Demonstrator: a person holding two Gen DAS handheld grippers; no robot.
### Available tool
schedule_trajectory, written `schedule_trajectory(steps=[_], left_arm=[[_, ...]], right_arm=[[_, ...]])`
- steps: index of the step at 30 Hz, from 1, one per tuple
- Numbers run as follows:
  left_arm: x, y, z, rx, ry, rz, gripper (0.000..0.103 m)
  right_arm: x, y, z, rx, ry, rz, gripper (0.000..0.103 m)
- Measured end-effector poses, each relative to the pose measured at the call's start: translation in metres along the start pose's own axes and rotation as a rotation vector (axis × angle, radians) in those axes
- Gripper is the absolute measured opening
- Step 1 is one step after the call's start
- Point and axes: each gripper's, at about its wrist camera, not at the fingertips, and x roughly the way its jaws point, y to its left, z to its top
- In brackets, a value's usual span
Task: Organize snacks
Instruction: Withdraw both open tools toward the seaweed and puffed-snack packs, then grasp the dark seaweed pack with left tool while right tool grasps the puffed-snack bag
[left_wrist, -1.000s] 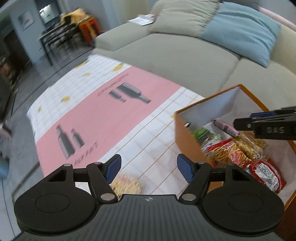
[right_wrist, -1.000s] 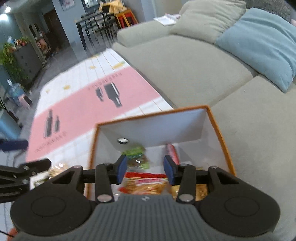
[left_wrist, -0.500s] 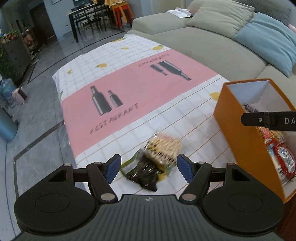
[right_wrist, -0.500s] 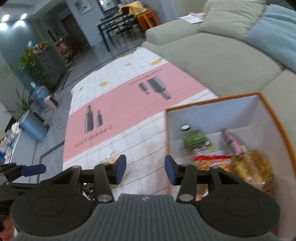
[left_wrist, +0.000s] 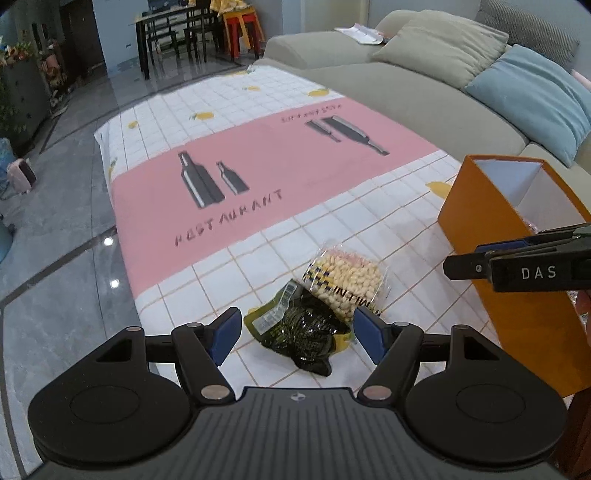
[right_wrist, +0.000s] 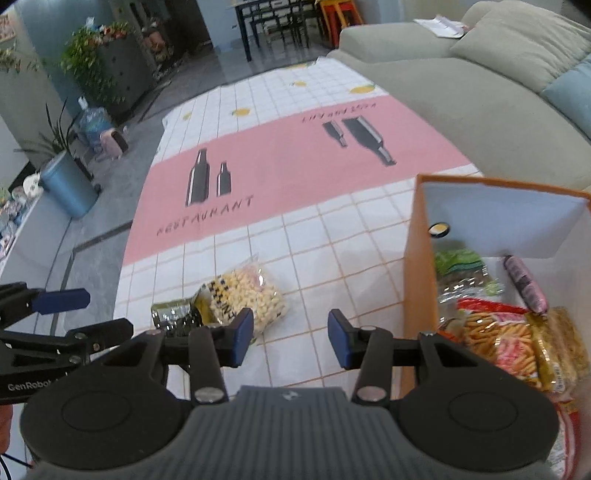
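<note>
Snacks (left_wrist: 314, 317) left to organize: two packets lying on the checked tablecloth (left_wrist: 258, 158), both just beside the orange box (left_wrist: 491, 236), on its open-floor side. Clear bag of pale puffs (left_wrist: 345, 282) nearer the box, overlapping the dark green packet (left_wrist: 303, 334), which lies a little further from the box. Inside the box: red bag of sticks (right_wrist: 495, 339), green packet (right_wrist: 458, 262), pink sausage-shaped stick (right_wrist: 524, 284), more yellowish bags, so most of the sorting looks done.

Left gripper (left_wrist: 293, 334) wide open, nothing held, dark packet framed between its blue pads but untouched; tilted steeply down, likely lined up for a pinch from above. Right gripper (right_wrist: 291, 339) roughly half open, empty too, hovering over bare cloth between the puffs and the box wall; probably parked clear of the box mouth, leaving room for the left one to work, or ready for the puffs bag.

Compared with a second ago: left view then showed only an edge of the puffs bag low in frame, with the box interior in sight; now both packets centred and closer. Right view then looked straight down into the box; now swung off toward the packets, box pushed to the frame's edge. Jaw widths on both unchanged.
</note>
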Motion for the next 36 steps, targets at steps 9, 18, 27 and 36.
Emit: schedule_trajectory(steps=[9,18,27,36], left_arm=[[0.038,0.015,-0.008,-0.095,0.094,-0.016,0.081],[0.069,0.035,-0.014,-0.441,0.159,-0.070,0.081],[0.091,0.032,-0.013,-0.464,0.183,-0.058,0.079],[0.096,0.029,-0.009,-0.431,0.180,-0.066,0.057]], right_arm=[[0.038,0.008,-0.001,-0.034,0.073,0.017,0.044],[0.061,0.015,-0.002,-0.079,0.117,0.022,0.044],[0.073,0.016,0.001,-0.107,0.118,0.014,0.044],[0.081,0.029,0.002,-0.238,0.100,0.018,0.054]])
